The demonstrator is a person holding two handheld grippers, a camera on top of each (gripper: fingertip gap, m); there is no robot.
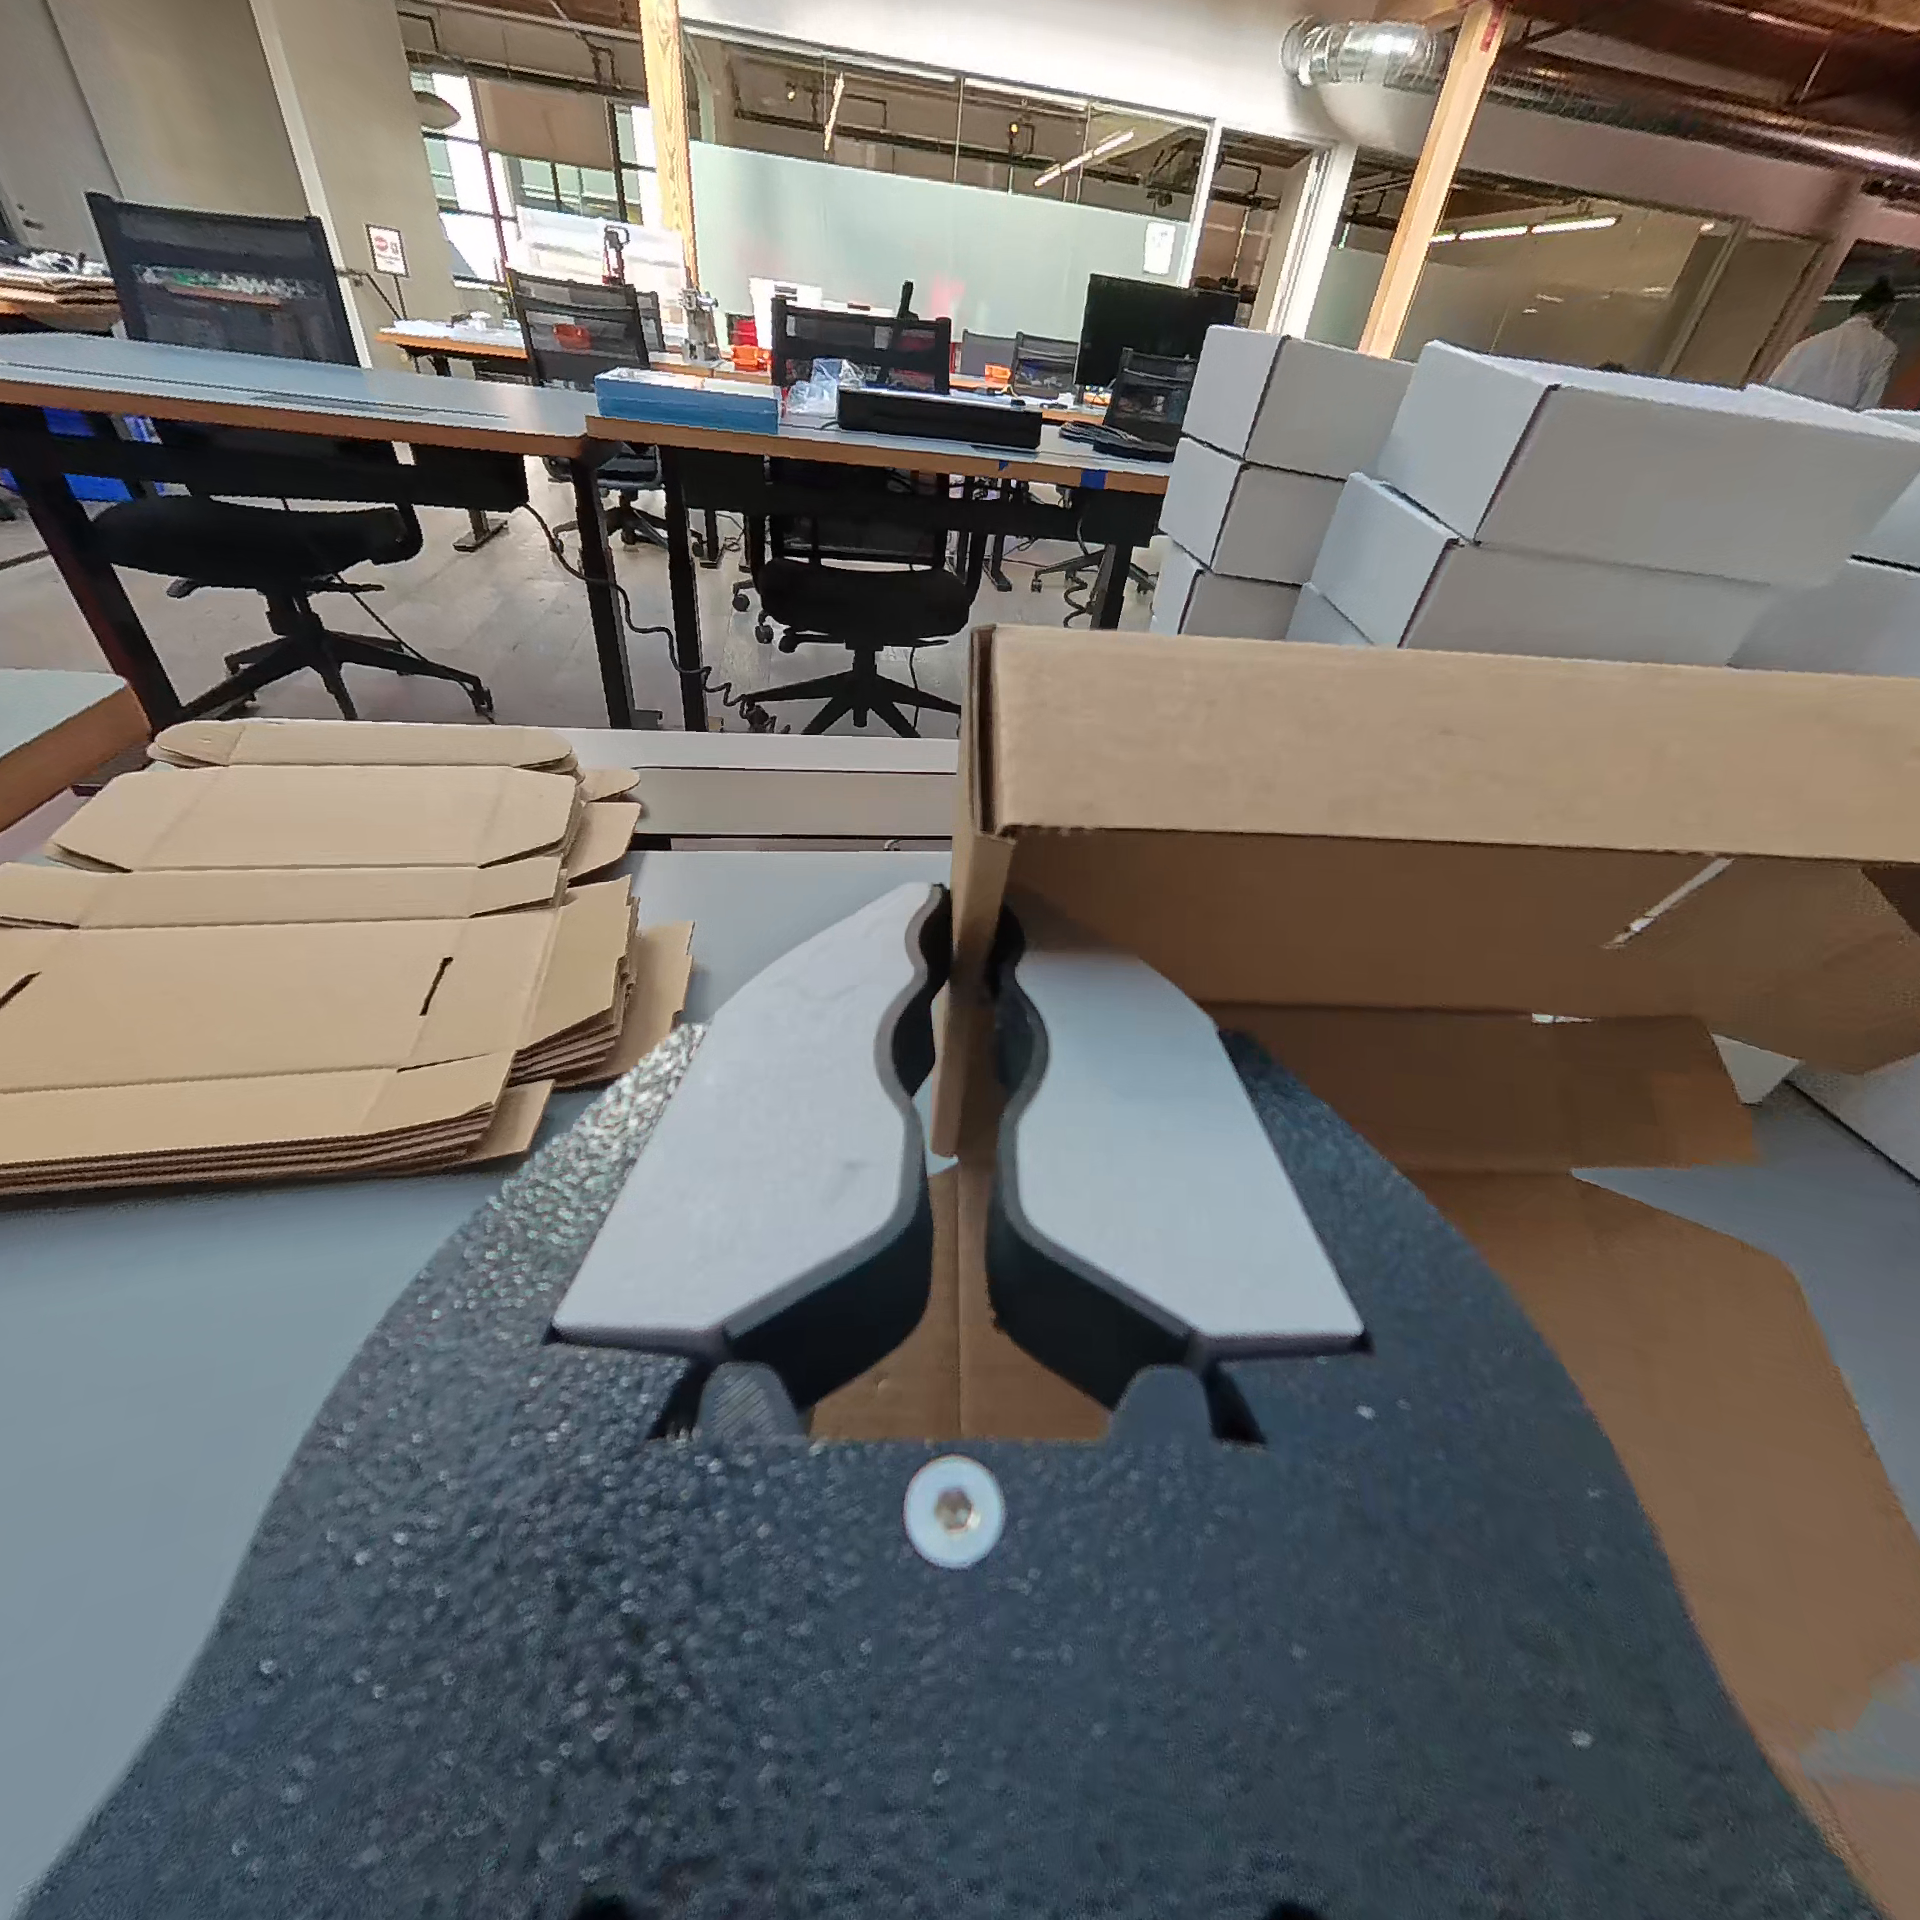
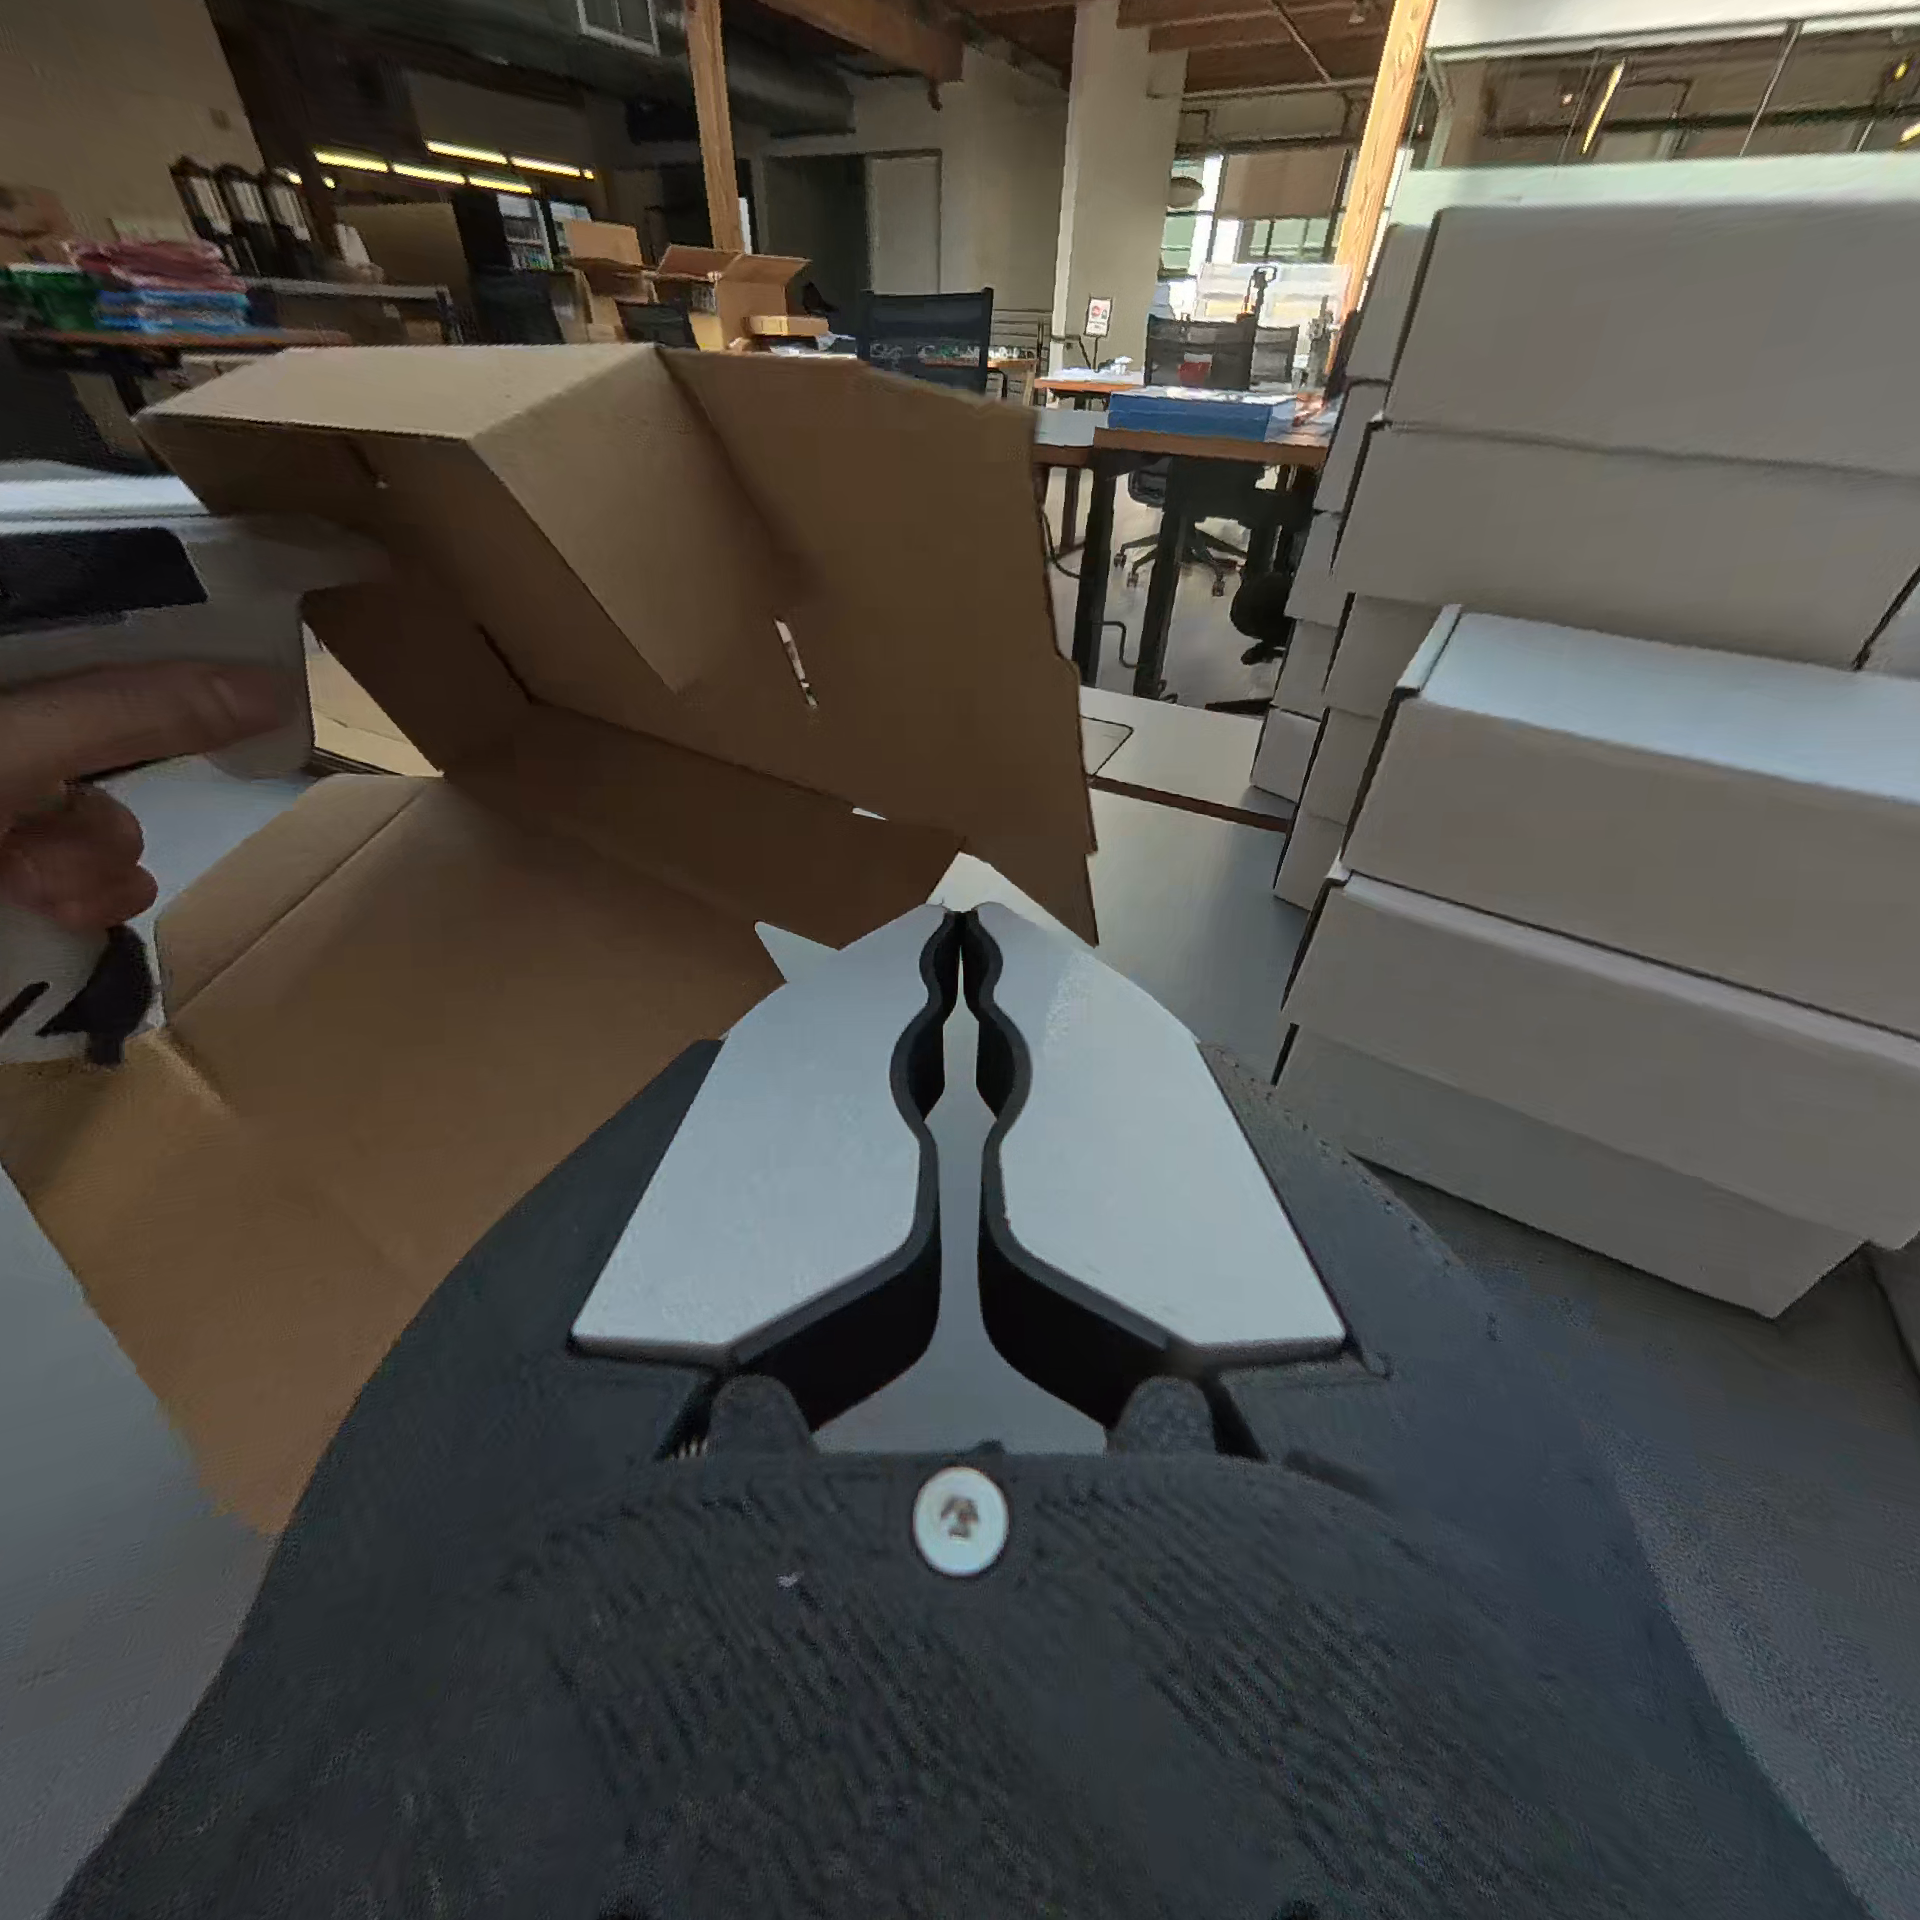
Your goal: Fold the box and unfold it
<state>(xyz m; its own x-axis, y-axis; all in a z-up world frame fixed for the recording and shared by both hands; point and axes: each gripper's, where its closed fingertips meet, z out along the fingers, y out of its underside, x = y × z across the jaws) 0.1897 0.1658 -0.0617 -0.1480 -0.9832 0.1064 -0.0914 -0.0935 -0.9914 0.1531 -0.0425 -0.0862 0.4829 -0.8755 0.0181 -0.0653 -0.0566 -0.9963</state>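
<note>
A brown cardboard box (image 1: pixel 1403 790) is half folded on the grey table, with one long wall raised and its flat panels spread in front. My left gripper (image 1: pixel 966 987) is shut on the left end flap of the box, which stands upright between its fingers. In the right wrist view the same box (image 2: pixel 582 582) is tilted, with its flat panel (image 2: pixel 343 1039) lying on the table. My right gripper (image 2: pixel 958 935) is shut and empty, its tips just in front of the box's right flap (image 2: pixel 935 644). The left gripper (image 2: pixel 156 603) and a hand show at the left edge.
A stack of flat brown box blanks (image 1: pixel 291 966) lies on the table to the left. Stacks of closed white boxes (image 1: pixel 1538 499) stand behind and to the right, close to my right gripper (image 2: pixel 1621 727). Desks and office chairs fill the room beyond the table edge.
</note>
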